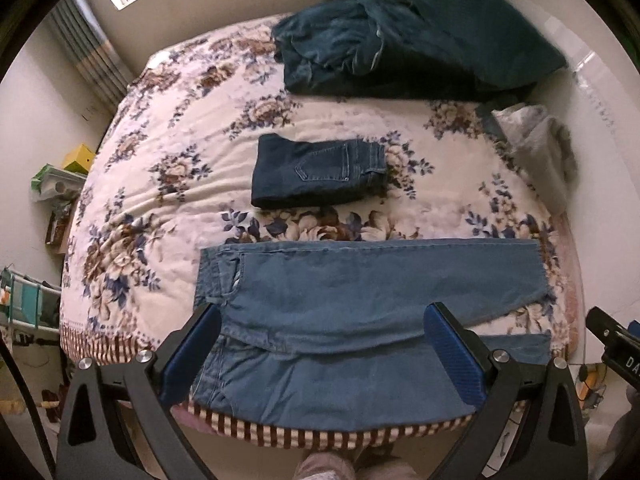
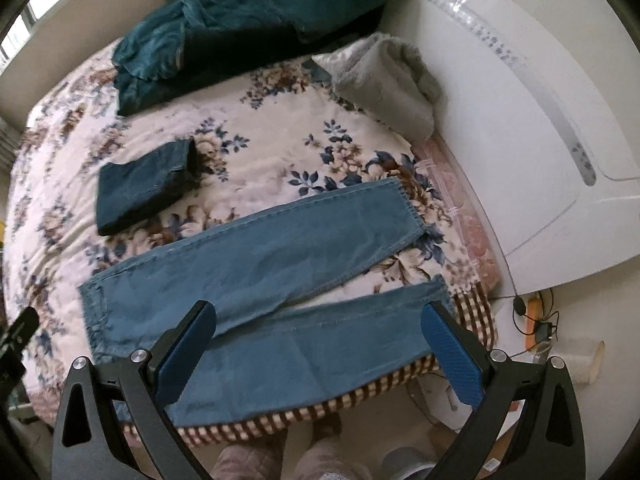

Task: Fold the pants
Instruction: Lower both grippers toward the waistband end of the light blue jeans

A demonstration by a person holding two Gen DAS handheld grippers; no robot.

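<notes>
Left gripper (image 1: 324,344), black frame with blue ribbed pads: jaws spread wide, nothing held, hanging over the waist end of the light blue denim pants (image 1: 360,300). Right gripper (image 2: 320,340), same build: also wide apart and empty, over the near pant leg.

Edges: pants lie along the near edge of the bed; the near leg runs right at the red-and-white striped trim (image 2: 340,408), which hangs over the side. Open bedspread between the pants and the folded dark blue jeans (image 1: 320,172) further in.

Pants: spread flat lengthwise, waistband to the left, cuffs to the right. Legs part into a narrow V toward the cuffs, far leg angled away. Mild wrinkles.

Surface: white quilted bedspread with blue and brown flowers (image 1: 180,128). At the far side, a pile of dark teal bedding (image 2: 240,24); beside it a grey fuzzy blanket (image 2: 392,80) against the white glossy headboard (image 2: 520,120). Window in the far wall, cables on the floor at right.
</notes>
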